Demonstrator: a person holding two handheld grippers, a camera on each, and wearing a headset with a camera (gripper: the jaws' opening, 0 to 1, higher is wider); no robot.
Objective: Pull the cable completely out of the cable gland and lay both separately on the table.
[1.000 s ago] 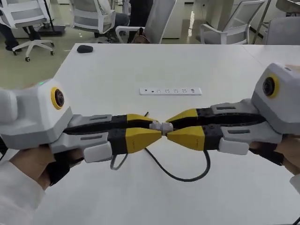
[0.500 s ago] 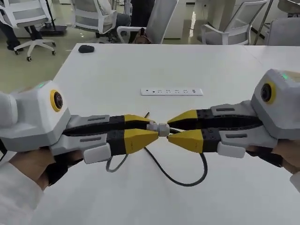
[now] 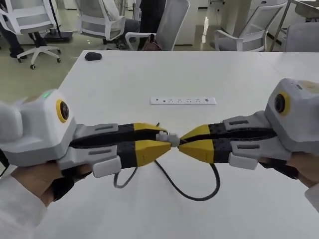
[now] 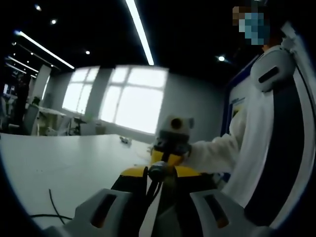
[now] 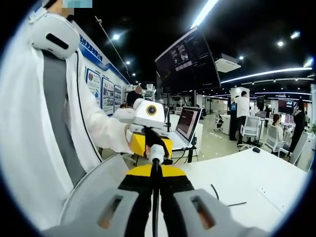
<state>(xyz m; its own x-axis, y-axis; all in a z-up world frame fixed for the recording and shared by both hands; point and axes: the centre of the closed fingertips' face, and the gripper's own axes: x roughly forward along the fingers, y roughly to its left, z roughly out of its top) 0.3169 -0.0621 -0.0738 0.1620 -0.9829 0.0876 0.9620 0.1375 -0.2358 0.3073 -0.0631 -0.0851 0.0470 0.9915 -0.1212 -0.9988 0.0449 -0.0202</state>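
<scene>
My two grippers meet tip to tip above the white table (image 3: pixel 124 79). The left gripper (image 3: pixel 167 141) is shut on the small grey cable gland (image 3: pixel 173 138), which sits at its yellow tips (image 4: pixel 158 170). Facing it, the right gripper (image 3: pixel 181 141) is shut on the black cable (image 3: pixel 199 195) just beside the gland. The cable runs back between the right jaws (image 5: pixel 155 197) to the gland (image 5: pixel 155 154), then hangs in a loop onto the table. A grey end of cable (image 3: pixel 122 180) droops under the left gripper.
A white power strip (image 3: pixel 183 101) lies mid-table and a black mouse (image 3: pixel 92 56) sits at the far left corner. Office chairs (image 3: pixel 99 17) stand beyond the table. A laptop (image 5: pixel 187 123) and several people show in the right gripper view.
Both grippers stay tip to tip on the gland and cable. The hanging loop has shifted slightly; the head camera has moved a little.
</scene>
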